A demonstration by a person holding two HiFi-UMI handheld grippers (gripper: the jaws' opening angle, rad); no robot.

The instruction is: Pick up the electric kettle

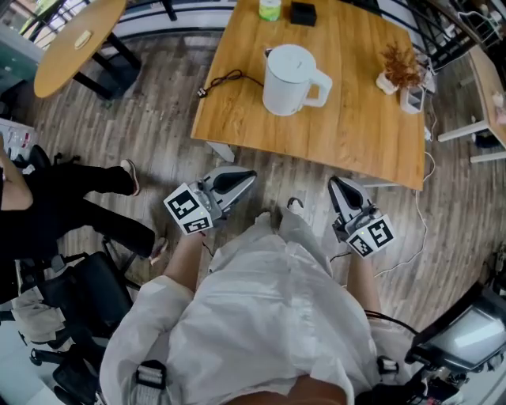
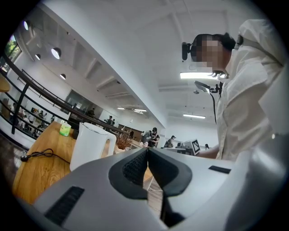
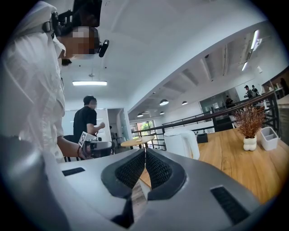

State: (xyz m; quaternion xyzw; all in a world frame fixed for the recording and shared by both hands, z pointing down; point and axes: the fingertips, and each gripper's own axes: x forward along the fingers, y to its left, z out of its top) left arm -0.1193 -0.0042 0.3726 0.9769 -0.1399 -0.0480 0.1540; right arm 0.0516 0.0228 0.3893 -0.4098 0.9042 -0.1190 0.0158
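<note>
A white electric kettle (image 1: 291,79) with a side handle stands on the wooden table (image 1: 356,126), its black cord (image 1: 225,81) trailing left. My left gripper (image 1: 247,177) is shut and empty, held short of the table's near edge, below and left of the kettle. My right gripper (image 1: 335,184) is shut and empty too, below and right of it. In the left gripper view the kettle (image 2: 91,150) rises beyond the shut jaws (image 2: 147,151). The right gripper view has the kettle (image 3: 181,143) to the right of its shut jaws (image 3: 145,150).
On the table stand a green cup (image 1: 269,9), a black box (image 1: 303,13) and a small pot of dried plant (image 1: 398,70). A round wooden table (image 1: 77,41) is at far left. A seated person's legs (image 1: 87,202) and a chair (image 1: 87,297) are on the left.
</note>
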